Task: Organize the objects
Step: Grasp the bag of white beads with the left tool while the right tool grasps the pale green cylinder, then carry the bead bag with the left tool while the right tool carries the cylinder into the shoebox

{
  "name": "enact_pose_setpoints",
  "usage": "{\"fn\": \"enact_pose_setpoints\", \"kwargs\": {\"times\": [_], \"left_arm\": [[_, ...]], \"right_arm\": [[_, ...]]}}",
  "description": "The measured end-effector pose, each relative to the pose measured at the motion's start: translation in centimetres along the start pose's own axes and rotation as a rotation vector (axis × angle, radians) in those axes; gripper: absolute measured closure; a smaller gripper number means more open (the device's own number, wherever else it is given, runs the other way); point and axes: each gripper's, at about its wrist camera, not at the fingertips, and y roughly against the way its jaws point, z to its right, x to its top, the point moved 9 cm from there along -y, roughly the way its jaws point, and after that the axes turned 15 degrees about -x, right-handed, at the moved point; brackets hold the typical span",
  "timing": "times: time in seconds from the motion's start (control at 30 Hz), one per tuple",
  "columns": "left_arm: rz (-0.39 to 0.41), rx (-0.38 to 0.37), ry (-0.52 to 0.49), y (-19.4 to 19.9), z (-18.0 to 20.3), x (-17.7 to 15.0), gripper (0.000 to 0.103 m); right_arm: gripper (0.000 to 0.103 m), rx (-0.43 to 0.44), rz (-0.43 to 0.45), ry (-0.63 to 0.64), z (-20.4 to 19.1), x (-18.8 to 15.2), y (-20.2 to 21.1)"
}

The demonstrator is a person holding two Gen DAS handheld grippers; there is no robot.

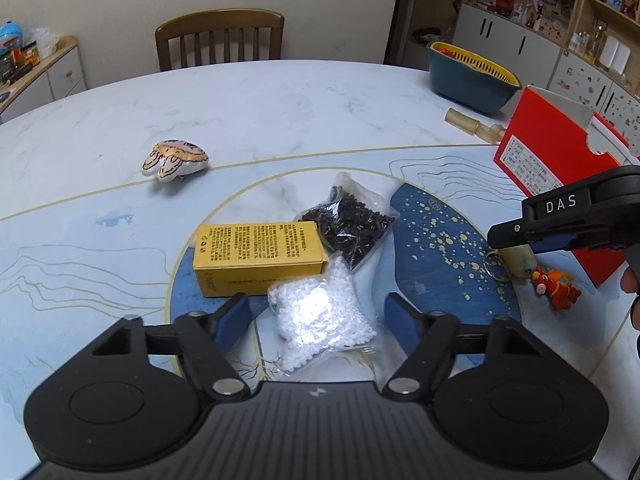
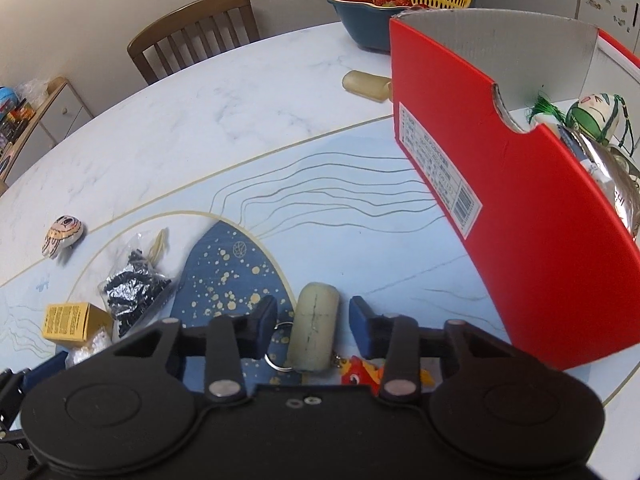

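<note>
Two grippers are working: our left gripper (image 1: 318,312), jaws open, is straddling the white bead bag (image 1: 320,320). Our right gripper (image 2: 313,318), also unclosed, is bracketing the pale cylinder (image 2: 314,326); we're centring both before squeezing.

1. We see even, soft indoor light from above, with only faint shadows on the marble table (image 1: 260,112).
2. Glare whitens the bag of white beads (image 1: 316,316) and the foil packet (image 2: 612,172).
3. Fisheye bending curves the table edge and red box (image 2: 540,240).
4. Corners darken; focus is fairly sharp.
</note>
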Motion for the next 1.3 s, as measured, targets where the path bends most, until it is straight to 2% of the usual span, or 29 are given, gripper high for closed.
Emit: {"fn": "enact_pose_setpoints", "kwargs": {"times": [0.1,0.17,0.27,0.47,0.77,0.93,1.3], "left_arm": [[0.002,-0.001,-0.001,0.0,0.0,0.0,0.036],[-0.002,-0.002,-0.001,0.1,0.1,0.0,0.047],[-0.011,0.015,-0.007,0.0,0.0,-0.1,0.056],[-0.017,0.018,-0.025,0.6,0.4,-0.1,0.063],[0.013,-0.035,-0.021,2.8,2.4,1.0,0.064],[0.041,-0.088,0.004,4.3,3.8,2.6,0.064],[0.090,-0.194,-0.033,7.2,9.1,7.0,0.064]], "right_arm": [[0.071,-0.015,0.004,0.016,-0.1,0.0,0.0],[0.079,-0.014,0.003,0.023,-0.2,0.0,0.0],[0.082,-0.021,0.013,0.050,-0.3,0.0,0.1],[0.084,-0.003,0.033,0.054,0.1,-0.1,1.1],[0.084,0.069,0.069,0.027,1.6,-0.3,4.4],[0.084,0.121,0.092,0.008,2.8,0.4,7.2],[0.084,0.183,0.147,0.040,5.9,2.3,13.4]]}}
